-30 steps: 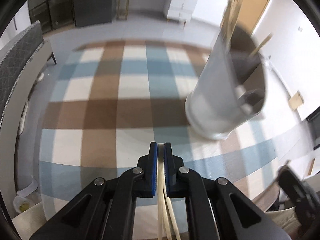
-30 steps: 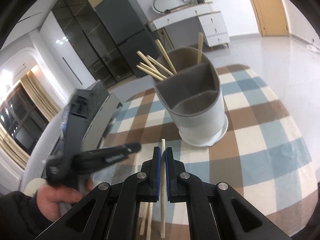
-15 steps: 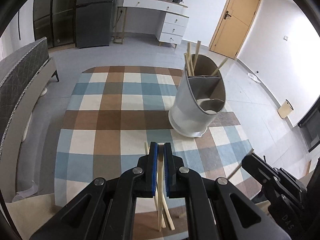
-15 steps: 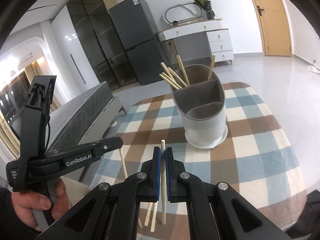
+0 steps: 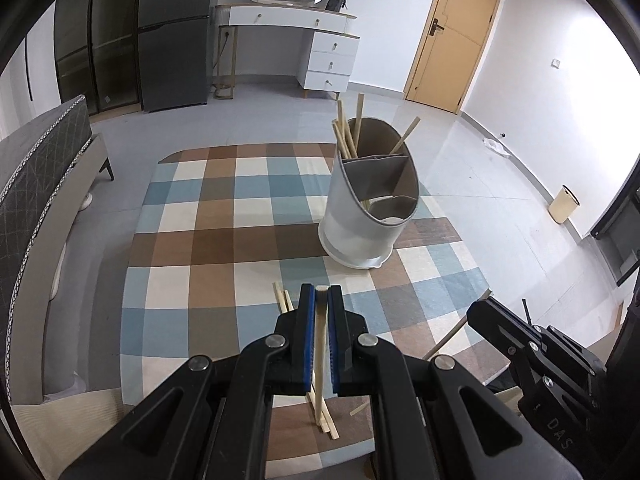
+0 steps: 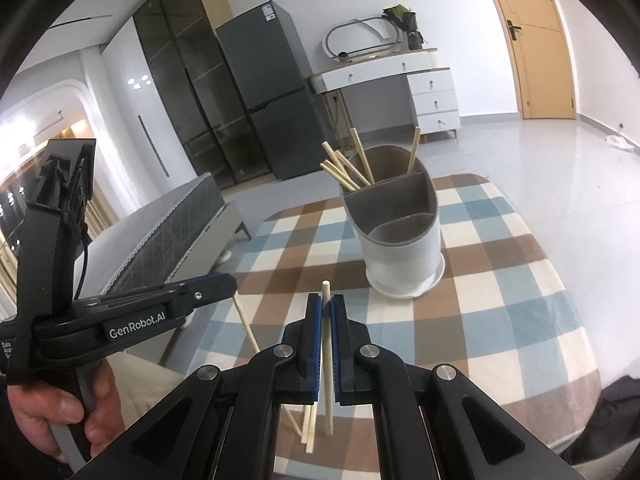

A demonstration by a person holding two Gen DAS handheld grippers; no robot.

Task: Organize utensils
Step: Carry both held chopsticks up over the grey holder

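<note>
A white and grey divided utensil holder (image 5: 368,208) stands on the checked tablecloth (image 5: 224,240), with several wooden chopsticks (image 5: 348,136) in its back compartment; it also shows in the right wrist view (image 6: 400,236). My left gripper (image 5: 321,300) is shut on one chopstick (image 5: 320,344), above the cloth's near part. My right gripper (image 6: 326,308) is shut on another chopstick (image 6: 327,344). A few loose chopsticks (image 6: 309,428) lie on the cloth below both grippers. The left gripper (image 6: 208,292) shows at the left of the right wrist view.
The table's near edge runs just below the loose chopsticks (image 5: 326,420). A grey sofa (image 5: 36,168) stands at the left. A white dresser (image 5: 320,56), a dark fridge (image 6: 264,84) and a wooden door (image 5: 452,36) stand at the far wall.
Both grippers have drawn back and up from the holder, which now looks smaller and farther. Each still holds its chopstick.
</note>
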